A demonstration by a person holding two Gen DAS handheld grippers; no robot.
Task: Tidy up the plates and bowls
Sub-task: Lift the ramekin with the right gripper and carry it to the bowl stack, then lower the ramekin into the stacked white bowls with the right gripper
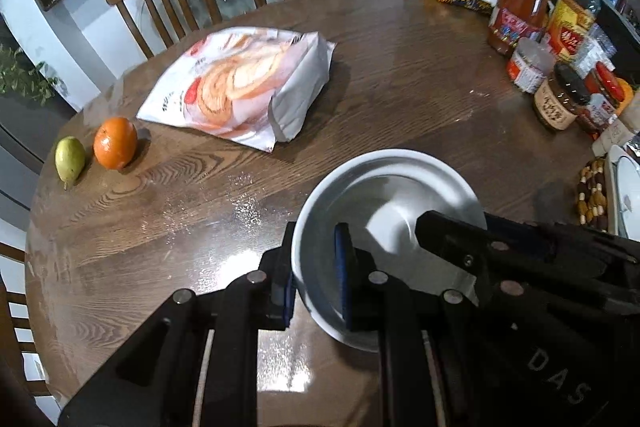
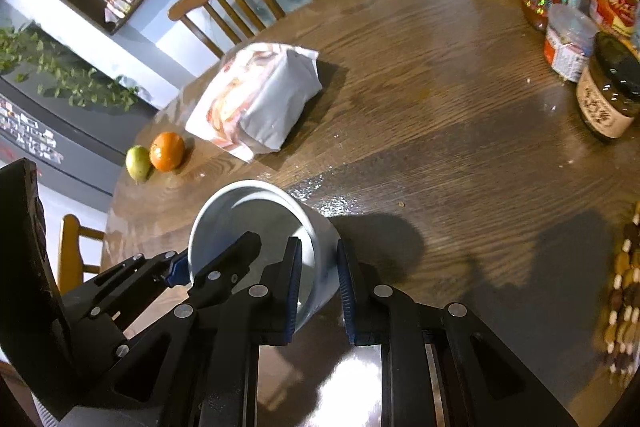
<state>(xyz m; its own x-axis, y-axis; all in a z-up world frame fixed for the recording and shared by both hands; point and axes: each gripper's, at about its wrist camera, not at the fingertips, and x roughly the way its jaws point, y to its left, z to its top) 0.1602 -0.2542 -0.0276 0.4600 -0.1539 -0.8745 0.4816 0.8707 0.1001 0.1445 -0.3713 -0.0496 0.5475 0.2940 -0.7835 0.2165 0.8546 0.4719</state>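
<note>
I see a round, dark wooden counter [image 1: 400,75]. On it lie a white bread bag [image 1: 240,87], an orange [image 1: 115,143] just beside a green pear [image 1: 70,159], clustered jars and bottles [image 1: 560,67], and a beaded mat [image 1: 592,193].

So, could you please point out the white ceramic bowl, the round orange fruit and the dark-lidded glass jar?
white ceramic bowl [image 1: 384,163]: left wrist view, far rim.
round orange fruit [image 1: 115,142]: left wrist view, middle of peel.
dark-lidded glass jar [image 2: 600,107]: right wrist view, paper label.
</note>
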